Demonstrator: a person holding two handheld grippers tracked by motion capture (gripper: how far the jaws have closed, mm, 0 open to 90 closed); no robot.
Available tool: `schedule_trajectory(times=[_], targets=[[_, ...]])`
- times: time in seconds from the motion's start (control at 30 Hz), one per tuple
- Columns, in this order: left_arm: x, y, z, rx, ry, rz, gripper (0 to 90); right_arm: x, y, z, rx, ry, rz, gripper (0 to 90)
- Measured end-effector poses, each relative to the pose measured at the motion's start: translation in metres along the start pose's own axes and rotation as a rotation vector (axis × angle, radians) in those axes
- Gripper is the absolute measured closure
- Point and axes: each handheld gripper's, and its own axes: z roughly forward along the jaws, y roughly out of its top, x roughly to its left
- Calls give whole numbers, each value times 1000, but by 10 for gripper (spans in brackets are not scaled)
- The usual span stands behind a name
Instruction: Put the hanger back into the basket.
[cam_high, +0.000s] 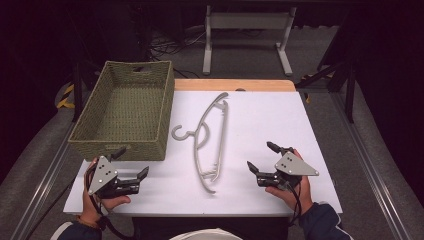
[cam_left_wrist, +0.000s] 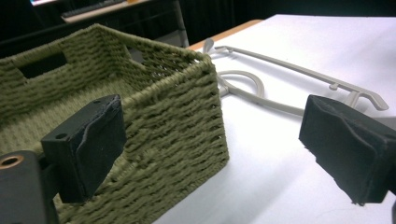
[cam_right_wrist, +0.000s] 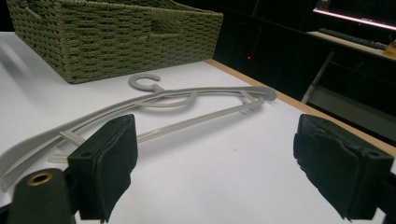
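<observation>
Since nothing was gripped yet, I had the left gripper and right gripper both released, jaws wide, flanking the grey hanger that lay flat mid-desk just beside the green woven basket, probably so either side could reach it.

One grey plastic hanger lies on the white surface, and one green woven basket stands there too. Two tools are in hand: the left tool and the right tool.
</observation>
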Motion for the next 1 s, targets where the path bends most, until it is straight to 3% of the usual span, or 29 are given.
schedule_trajectory(times=[0.33,0.57,0.83,1.0], targets=[[-2,-7,0,33,-31,-24,82,0,3,9,44,3,16,155],[-4,-9,-4,46,-39,-17,82,10,9,21,85,20,4,169],[-2,-13,-6,57,-48,-39,80,22,20,39,126,71,23,189],[-4,-14,-7,71,-56,-35,79,37,30,59,199,120,37,219]])
